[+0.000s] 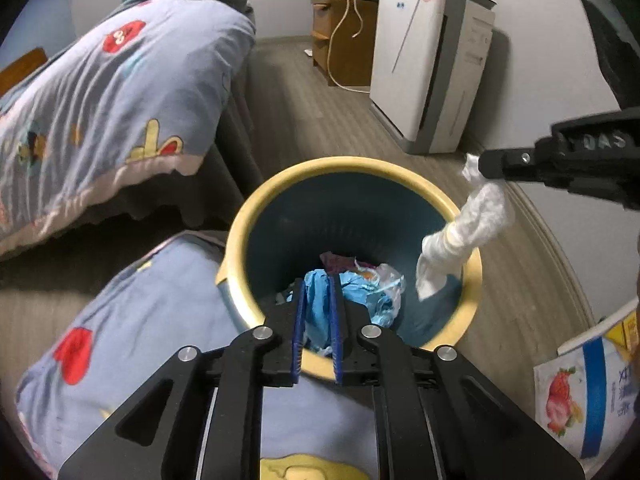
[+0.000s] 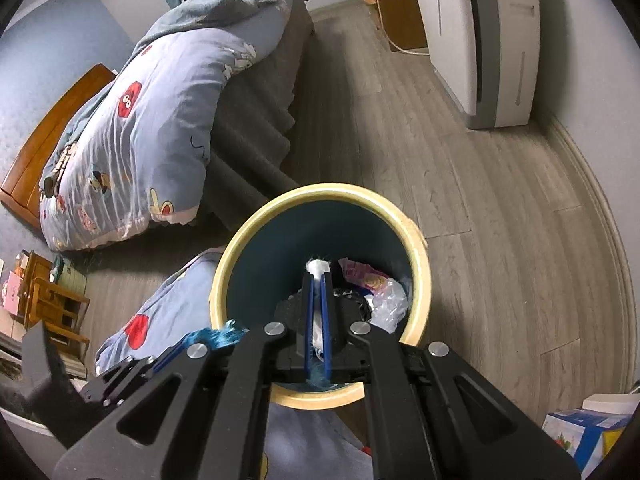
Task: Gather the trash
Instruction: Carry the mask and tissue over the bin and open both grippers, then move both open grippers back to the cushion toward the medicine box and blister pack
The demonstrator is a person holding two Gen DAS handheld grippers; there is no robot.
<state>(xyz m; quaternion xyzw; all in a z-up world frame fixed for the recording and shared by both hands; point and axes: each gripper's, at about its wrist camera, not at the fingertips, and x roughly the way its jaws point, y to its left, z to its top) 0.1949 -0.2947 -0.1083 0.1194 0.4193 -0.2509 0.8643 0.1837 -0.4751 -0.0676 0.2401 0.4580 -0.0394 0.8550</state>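
Black linkage bars with silver rivets fill the lower part of each wrist view, and between them the left hand-held gripper (image 1: 318, 280) has its two blue-padded fingers (image 1: 299, 332) drawn close together on a crumpled piece of light blue plastic wrapping (image 1: 318, 312), held just above the near rim of the round waste bin with a cream-yellow rim and dark teal inside (image 1: 474, 280). That bin stands on the grey wood-plank floor (image 2: 500, 200), and at its bottom lie a clear crinkled plastic bag (image 2: 388, 304) and a pink printed wrapper (image 2: 362, 274). From the right, the right hand-held gripper (image 1: 482, 164) is clamped on a twisted white paper tissue (image 1: 466, 236), which hangs down over the far right rim of the bin with its lower end inside the opening; in the right wrist view the tissue's tip pokes out beyond the blue pads (image 2: 310, 312). Beside the bin, a pale blue quilt with red cartoon prints (image 1: 120, 92) is heaped on the bed and spills onto the floor, touching the bin's left side. A tall white and grey air purifier (image 1: 432, 68) stands against the wall.
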